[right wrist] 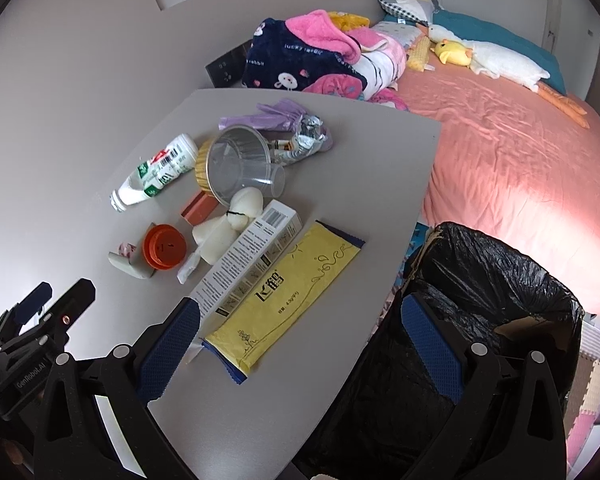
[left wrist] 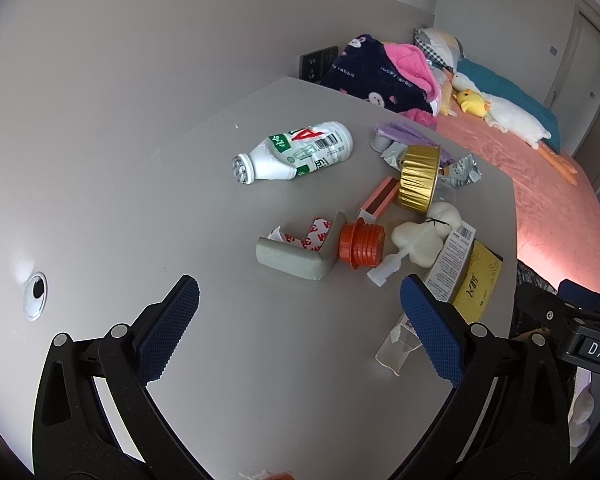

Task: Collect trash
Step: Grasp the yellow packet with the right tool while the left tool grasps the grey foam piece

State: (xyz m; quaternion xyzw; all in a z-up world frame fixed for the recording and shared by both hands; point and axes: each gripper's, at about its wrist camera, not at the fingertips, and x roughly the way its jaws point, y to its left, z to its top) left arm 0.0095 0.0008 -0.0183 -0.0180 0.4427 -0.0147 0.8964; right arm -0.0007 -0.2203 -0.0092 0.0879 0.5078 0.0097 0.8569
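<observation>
White bottle (left wrist: 296,151) lying on grey table (left wrist: 140,200), orange cap (left wrist: 360,246), left tool (left wrist: 300,312) open above.

The desk (left wrist: 140,208) lies bare from the left tongs (left wrist: 300,292) out toward 9 and 10 o'clock, broken only by a cable hole (left wrist: 36,295) near its left edge. At 12 o'clock a white bottle (left wrist: 296,152) lies on its side, apart from the rest. From 12 to 3 o'clock trash crowds together: a grey corner guard (left wrist: 296,258) touching an orange cap (left wrist: 360,246), a gold foil cup (left wrist: 418,180) beyond. Under the right tongs (right wrist: 300,308), a yellow packet (right wrist: 284,296) and a white box (right wrist: 248,256) fill the desk's near edge. At 3 o'clock the black-lined bin (right wrist: 480,280) stands open beside the desk.
</observation>
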